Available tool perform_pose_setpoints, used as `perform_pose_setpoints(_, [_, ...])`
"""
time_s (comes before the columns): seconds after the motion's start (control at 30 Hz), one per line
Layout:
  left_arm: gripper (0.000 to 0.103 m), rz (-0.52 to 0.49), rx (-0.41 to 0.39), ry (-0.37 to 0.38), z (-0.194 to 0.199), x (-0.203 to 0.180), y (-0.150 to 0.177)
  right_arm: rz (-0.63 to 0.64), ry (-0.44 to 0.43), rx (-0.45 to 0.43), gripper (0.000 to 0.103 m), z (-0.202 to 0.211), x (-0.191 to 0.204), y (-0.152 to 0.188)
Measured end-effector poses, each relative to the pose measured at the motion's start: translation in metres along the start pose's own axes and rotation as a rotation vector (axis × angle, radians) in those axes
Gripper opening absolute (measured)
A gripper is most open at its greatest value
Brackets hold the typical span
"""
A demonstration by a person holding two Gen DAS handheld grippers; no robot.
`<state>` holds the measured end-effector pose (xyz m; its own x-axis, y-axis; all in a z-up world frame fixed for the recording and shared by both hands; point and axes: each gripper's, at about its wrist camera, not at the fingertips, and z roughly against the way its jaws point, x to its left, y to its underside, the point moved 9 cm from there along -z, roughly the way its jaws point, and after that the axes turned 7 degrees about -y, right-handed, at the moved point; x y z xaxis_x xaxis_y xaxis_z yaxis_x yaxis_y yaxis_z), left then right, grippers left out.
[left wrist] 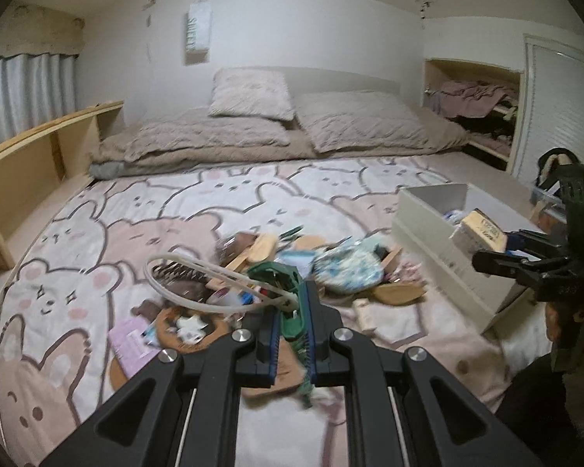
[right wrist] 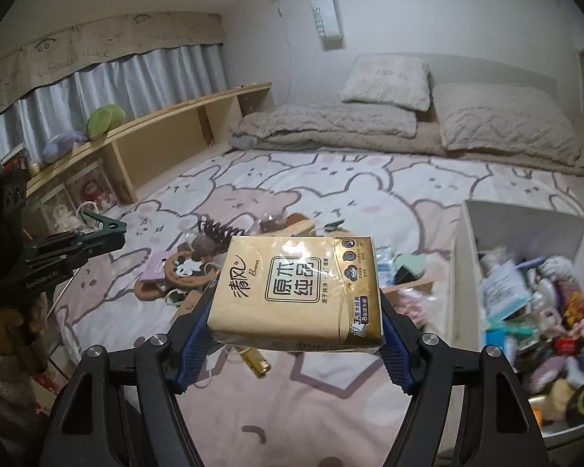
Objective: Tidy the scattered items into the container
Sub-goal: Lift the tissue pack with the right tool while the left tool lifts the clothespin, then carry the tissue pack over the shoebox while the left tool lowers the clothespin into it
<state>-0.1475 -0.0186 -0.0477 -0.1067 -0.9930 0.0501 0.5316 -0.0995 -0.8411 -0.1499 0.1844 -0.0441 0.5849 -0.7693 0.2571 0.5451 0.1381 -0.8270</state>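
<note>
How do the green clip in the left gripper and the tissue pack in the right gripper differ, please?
The green clip is thin, so the left gripper is almost fully shut on it; the tissue pack is wide, so the right gripper stays spread. The clip is hard green plastic with a white cord trailing from it; the pack is soft, yellow and printed. Both are held above the blanket.

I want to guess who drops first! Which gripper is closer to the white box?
Right. The right gripper, squeezing the tissue pack, hangs just beside the white box. The left gripper, pinching a green clip, is above the pile, farther from it.
</note>
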Motion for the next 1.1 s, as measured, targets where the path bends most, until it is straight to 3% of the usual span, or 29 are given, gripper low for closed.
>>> perform_pose_setpoints(0.43, [0.011,-0.057,-0.058,0.104,0.000,-0.078,-0.036,-0.047,0.026,-0.036,0.075,0.059,-0.043,-0.021])
perform_pose_setpoints(0.7, [0.011,-0.082,-0.083,0.173,-0.009,-0.127,-0.057,-0.045,0.098,-0.030,0.075,0.093,-0.087,-0.032])
perform_pose_setpoints(1.1, [0.011,-0.145,-0.085,0.270,-0.037,-0.210,-0.085,-0.039,0.163,0.030,0.075,0.106,-0.149,-0.034])
